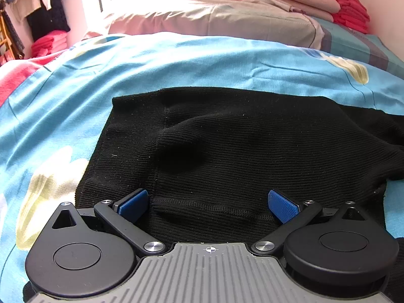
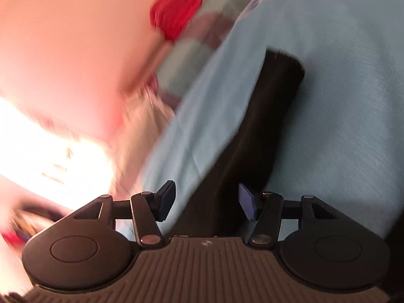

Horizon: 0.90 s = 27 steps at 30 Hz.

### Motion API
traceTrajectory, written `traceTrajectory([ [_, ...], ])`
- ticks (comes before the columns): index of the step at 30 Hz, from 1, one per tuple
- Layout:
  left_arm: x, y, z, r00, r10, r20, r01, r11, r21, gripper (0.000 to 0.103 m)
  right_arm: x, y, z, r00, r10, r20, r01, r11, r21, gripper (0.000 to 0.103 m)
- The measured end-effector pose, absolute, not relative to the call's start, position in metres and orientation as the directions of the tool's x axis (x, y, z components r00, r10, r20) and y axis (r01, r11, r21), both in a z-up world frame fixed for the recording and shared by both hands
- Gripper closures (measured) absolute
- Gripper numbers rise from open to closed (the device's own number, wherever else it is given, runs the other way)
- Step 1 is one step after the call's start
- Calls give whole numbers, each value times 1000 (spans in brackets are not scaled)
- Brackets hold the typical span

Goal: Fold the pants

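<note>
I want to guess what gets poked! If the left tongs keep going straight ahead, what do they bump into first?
Most likely the black pants. The left tongs are open, and the stitched hem already lies between the blue pads. The blue bedsheet and pillow come further on. Depth is hard to judge.

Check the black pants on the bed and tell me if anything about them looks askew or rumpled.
The black pants do not lie flat on the blue sheet: a raised hump of fabric bulges near the middle in the left wrist view. The left tool sits open at the stitched hem. The right wrist view is too blurred to judge more.
</note>
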State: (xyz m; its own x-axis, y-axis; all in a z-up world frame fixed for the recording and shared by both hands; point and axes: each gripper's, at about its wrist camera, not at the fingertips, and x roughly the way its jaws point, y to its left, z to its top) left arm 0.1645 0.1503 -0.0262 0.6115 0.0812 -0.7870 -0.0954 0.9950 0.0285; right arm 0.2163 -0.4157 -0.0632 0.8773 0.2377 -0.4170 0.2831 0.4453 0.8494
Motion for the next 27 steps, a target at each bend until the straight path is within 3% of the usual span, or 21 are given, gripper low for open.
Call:
traceTrajectory([
  [2, 164, 150, -26, 613, 82, -786, -95, 995, 29, 0, 201, -432, -61, 942, 158, -295, 213, 397, 893, 42],
  [3, 164, 150, -26, 613, 83, -786, -95, 995, 31, 0, 197, -435, -65, 950, 130, -285, 221, 370, 902, 39],
  [4, 165, 149, -26, 614, 86, -785, -96, 995, 34, 0, 196, -437, -68, 926, 135, -352, 288, 350, 891, 37],
  [6, 164, 149, -26, 616, 87, -783, -97, 995, 34, 0, 197, -431, -67, 825, 145, -547, 444, 432, 785, 47],
  [7, 164, 149, -26, 616, 87, -783, -97, 995, 34, 0, 191, -425, -61, 798, 95, -595, 481, 494, 724, 48],
  [10, 164, 149, -27, 617, 91, -782, -100, 994, 37, 0, 184, -422, -55, 799, 30, -600, 492, 541, 683, 41],
  [15, 164, 148, -27, 619, 95, -780, -103, 994, 39, 0, 227, -413, -71, 794, 191, -577, 421, 512, 749, 44],
  [16, 164, 148, -28, 619, 96, -780, -104, 994, 40, 0, 233, -408, -70, 804, 149, -575, 416, 550, 724, 49],
  [17, 164, 148, -28, 619, 97, -779, -104, 994, 41, 0, 238, -406, -67, 795, 99, -599, 429, 607, 669, 74],
  [18, 163, 148, -28, 620, 96, -779, -104, 994, 40, 0, 239, -406, -65, 778, 57, -626, 453, 639, 622, 89],
  [20, 163, 148, -28, 620, 96, -778, -104, 994, 40, 0, 238, -417, -66, 800, 50, -597, 468, 571, 674, 90],
  [22, 163, 148, -28, 622, 98, -777, -103, 994, 43, 0, 228, -419, -57, 827, -74, -557, 479, 611, 630, 90],
  [24, 163, 147, -28, 622, 102, -776, -104, 993, 48, 0, 231, -420, -63, 773, -95, -627, 520, 662, 541, 88],
  [25, 163, 147, -28, 622, 103, -776, -103, 993, 49, 0, 229, -427, -66, 785, -68, -616, 504, 647, 572, 88],
  [27, 163, 147, -28, 623, 100, -775, -103, 994, 45, 0, 211, -445, -59, 831, -76, -552, 488, 578, 654, 73],
])
